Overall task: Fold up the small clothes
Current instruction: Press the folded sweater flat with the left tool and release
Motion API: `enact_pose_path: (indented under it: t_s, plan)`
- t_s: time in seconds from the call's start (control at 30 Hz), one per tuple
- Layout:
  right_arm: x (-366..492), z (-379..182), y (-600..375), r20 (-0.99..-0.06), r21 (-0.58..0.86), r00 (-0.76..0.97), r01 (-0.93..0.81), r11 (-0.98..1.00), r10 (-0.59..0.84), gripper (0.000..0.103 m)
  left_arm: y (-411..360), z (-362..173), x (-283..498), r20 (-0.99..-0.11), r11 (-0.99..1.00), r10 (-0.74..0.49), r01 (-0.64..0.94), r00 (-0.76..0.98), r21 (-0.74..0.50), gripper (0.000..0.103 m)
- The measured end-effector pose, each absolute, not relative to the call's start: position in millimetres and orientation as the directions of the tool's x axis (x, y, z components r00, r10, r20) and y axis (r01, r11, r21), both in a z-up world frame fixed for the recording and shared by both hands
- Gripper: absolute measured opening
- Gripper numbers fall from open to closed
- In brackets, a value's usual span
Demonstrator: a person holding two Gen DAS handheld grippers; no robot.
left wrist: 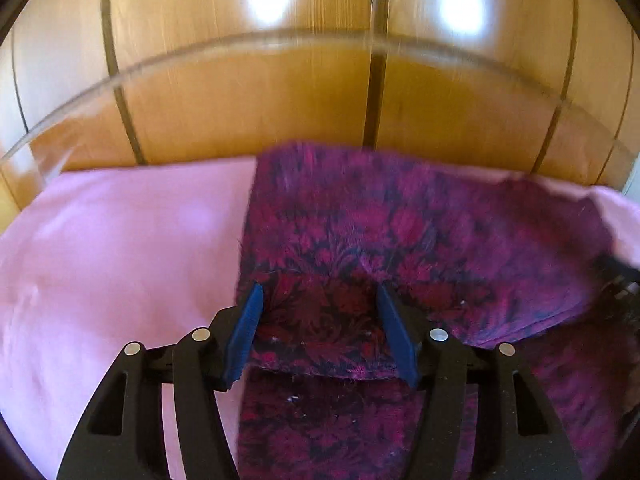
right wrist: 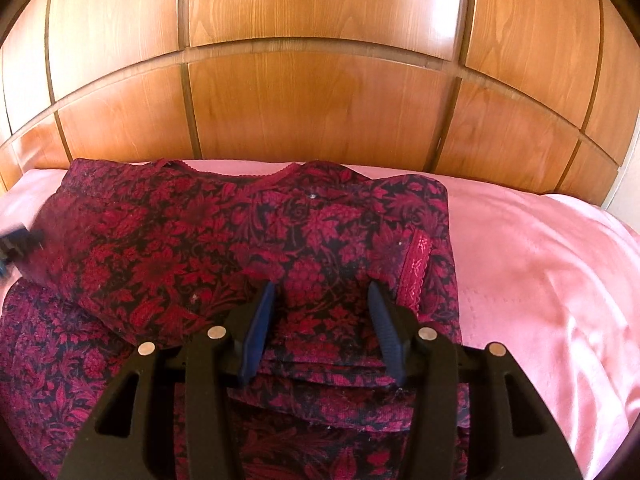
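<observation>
Right gripper [right wrist: 322,312] fingers sit apart over the near layers of the floral garment [right wrist: 224,240], with cloth between them but no clear pinch; left gripper [left wrist: 320,320] fingers are also apart, straddling a raised fold of the same garment [left wrist: 400,232]. Garment lies on the pink bed [right wrist: 540,272] against the headboard [right wrist: 320,100], neckline at the far edge. Looks mid-fold: layers doubled over, edges uneven, so at least one more fold plus squaring up seems left.
</observation>
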State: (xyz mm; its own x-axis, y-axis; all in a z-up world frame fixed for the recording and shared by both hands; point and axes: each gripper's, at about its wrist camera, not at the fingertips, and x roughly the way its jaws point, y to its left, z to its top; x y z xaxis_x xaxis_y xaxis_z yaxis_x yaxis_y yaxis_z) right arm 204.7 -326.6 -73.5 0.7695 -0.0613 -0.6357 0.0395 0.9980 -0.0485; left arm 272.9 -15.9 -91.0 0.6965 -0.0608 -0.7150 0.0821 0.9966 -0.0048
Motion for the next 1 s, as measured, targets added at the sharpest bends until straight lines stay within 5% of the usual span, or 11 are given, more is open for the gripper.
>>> enact_pose_path:
  t_s: [0.83, 1.0]
  plan:
    - [207, -74, -336, -0.636, -0.002, 0.771, 0.028, 1.0, -0.023, 0.049, -15, -42, 186, -0.598, 0.998, -0.057, 0.062, 0.8, -0.012, 0.058]
    - [209, -74, -336, -0.639, -0.003, 0.769, 0.029, 1.0, -0.025, 0.05, -13, -42, 171, -0.598, 0.998, -0.064, 0.054, 0.799, -0.035, 0.067]
